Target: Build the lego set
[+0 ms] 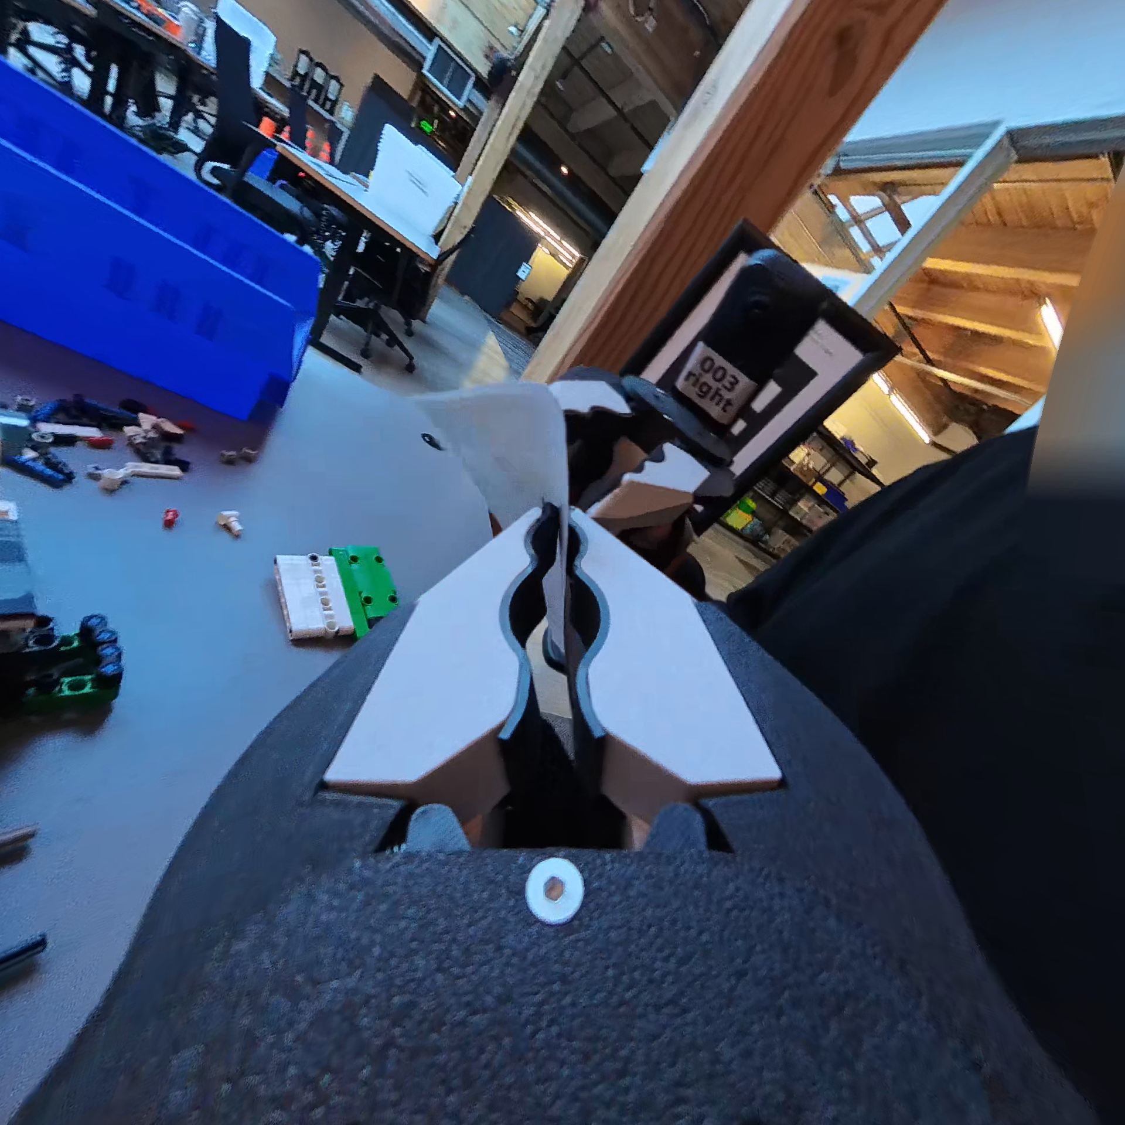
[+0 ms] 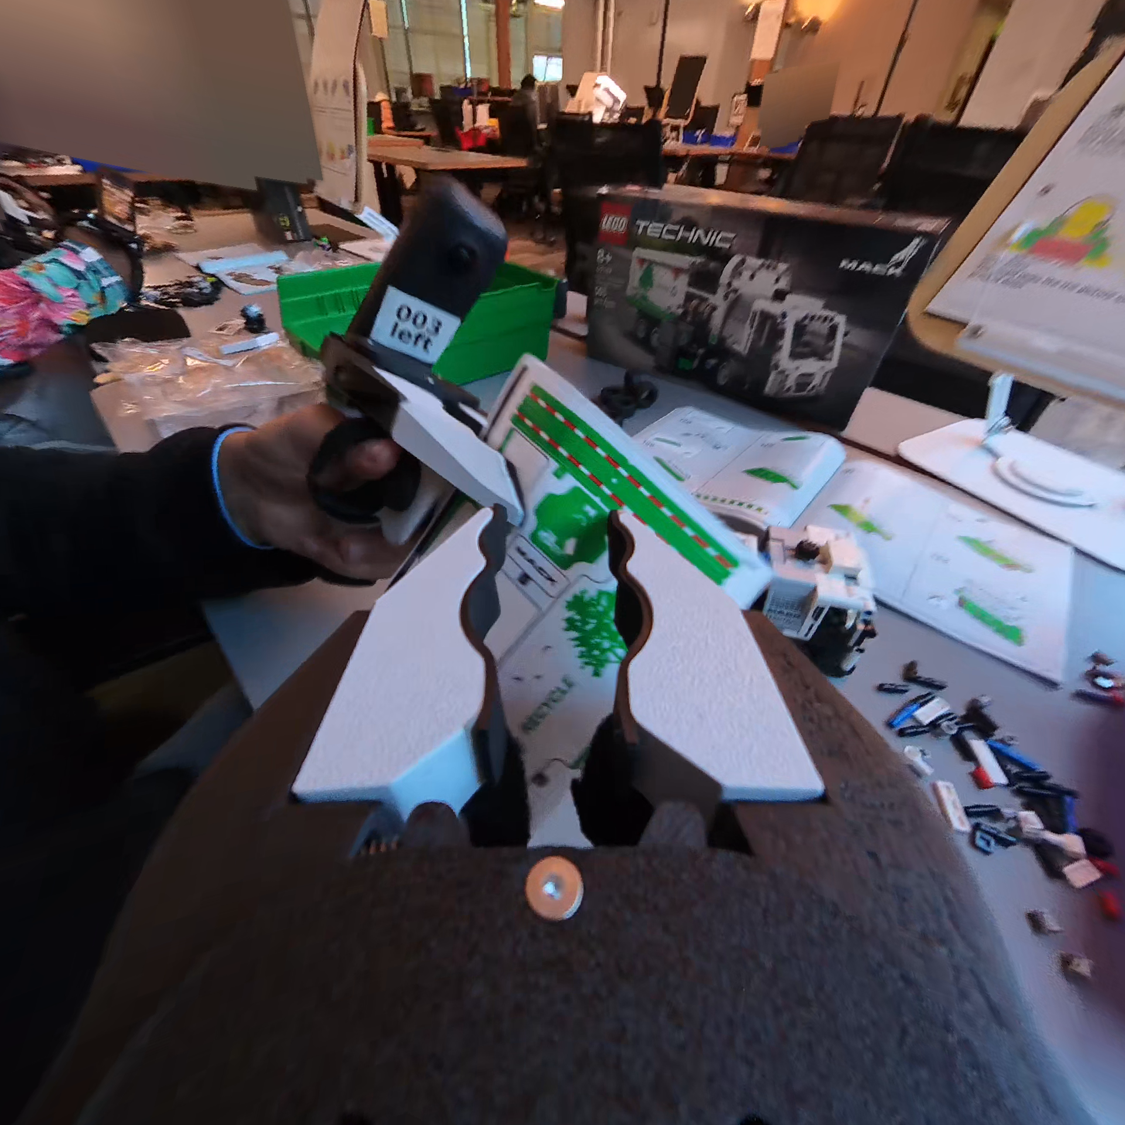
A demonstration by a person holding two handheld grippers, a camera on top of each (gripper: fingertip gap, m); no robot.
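We've got the sticker sheet (image 2: 609, 487) pinched edge-on in the left gripper (image 1: 557, 517), jaws closed down on the paper. It's held up off the table (image 1: 213, 609), in front of the right gripper (image 2: 554, 523), whose jaws stand apart around the sheet's printed face, gripping nothing.

Looks like a sticker-peel step. To do it well, we keep the left pinch firm near the edge and catch one sticker corner with a right fingertip (image 2: 615, 529), peeling slowly and flat. The truck cab (image 2: 816, 584) sits just behind the sheet; loose parts (image 2: 1004, 773) lie to the right.
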